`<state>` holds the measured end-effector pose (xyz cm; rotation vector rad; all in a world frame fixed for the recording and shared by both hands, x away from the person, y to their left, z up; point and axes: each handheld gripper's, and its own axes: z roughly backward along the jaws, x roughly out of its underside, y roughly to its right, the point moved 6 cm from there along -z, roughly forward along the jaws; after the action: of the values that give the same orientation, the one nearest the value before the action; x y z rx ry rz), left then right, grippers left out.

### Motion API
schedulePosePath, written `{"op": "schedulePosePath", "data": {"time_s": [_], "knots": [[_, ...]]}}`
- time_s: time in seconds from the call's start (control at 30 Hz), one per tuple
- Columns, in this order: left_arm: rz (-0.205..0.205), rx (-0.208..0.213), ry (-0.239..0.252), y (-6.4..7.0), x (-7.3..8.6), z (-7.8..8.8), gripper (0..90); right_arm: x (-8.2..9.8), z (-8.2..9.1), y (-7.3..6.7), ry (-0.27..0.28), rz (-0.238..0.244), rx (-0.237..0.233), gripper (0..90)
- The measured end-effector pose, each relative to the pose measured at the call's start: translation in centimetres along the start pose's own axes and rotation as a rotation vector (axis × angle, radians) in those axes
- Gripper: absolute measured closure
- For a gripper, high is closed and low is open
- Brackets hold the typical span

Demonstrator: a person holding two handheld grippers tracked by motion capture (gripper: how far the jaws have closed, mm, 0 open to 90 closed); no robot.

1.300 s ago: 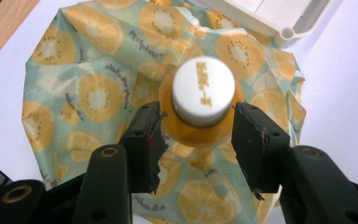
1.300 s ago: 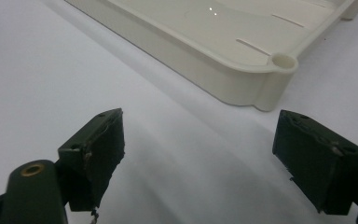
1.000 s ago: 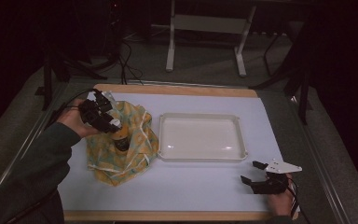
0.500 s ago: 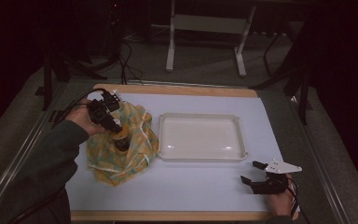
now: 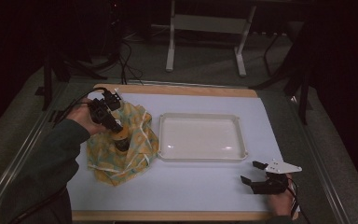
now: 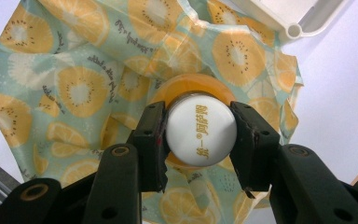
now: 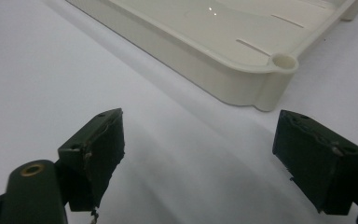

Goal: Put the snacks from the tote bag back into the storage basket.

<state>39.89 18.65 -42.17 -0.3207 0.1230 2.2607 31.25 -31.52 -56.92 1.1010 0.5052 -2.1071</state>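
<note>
An orange bottle with a white cap stands upright on a crumpled citrus-print cloth at the table's left. My left gripper comes down on it from above. Its jaws have just been closing, and the pads now press the cap from both sides. In the high view the left gripper reaches from the hand down to the bottle. My right gripper rests at the front right, open with nothing between its jaws, pointing toward the tray's near corner.
A shallow white tray sits mid-table, right of the cloth, and its corner lies just ahead of the right gripper. A pale mat covers the table. Wooden edges run along front and back, and dark stands lie beyond.
The left hand has edged slightly right, over the bottle. The right gripper has not moved.
</note>
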Motion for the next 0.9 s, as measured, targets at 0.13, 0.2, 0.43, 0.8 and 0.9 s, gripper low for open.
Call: {"op": "schedulePosePath", "data": {"time_s": [0.13,0.2,0.43,0.8,0.9], "knots": [[-0.009,0.020,-0.009,0.2,0.0,0.1,59.0,0.0,0.0,0.0,-0.001,0.000,-0.001,16.2],[-0.009,0.034,0.001,0.2,0.0,0.2,59.0,0.0,0.0,0.0,0.000,0.000,0.000,16.2],[-0.026,0.033,0.004,0.5,0.0,0.5,59.0,0.0,0.0,0.0,0.000,0.003,0.000,16.2],[-0.068,0.038,0.006,1.0,-0.3,1.6,59.0,0.0,0.0,0.0,0.002,0.004,0.000,16.2],[-0.079,0.035,0.011,1.1,-0.4,2.0,59.0,0.0,0.0,0.0,0.004,0.003,0.000,16.2]]}}
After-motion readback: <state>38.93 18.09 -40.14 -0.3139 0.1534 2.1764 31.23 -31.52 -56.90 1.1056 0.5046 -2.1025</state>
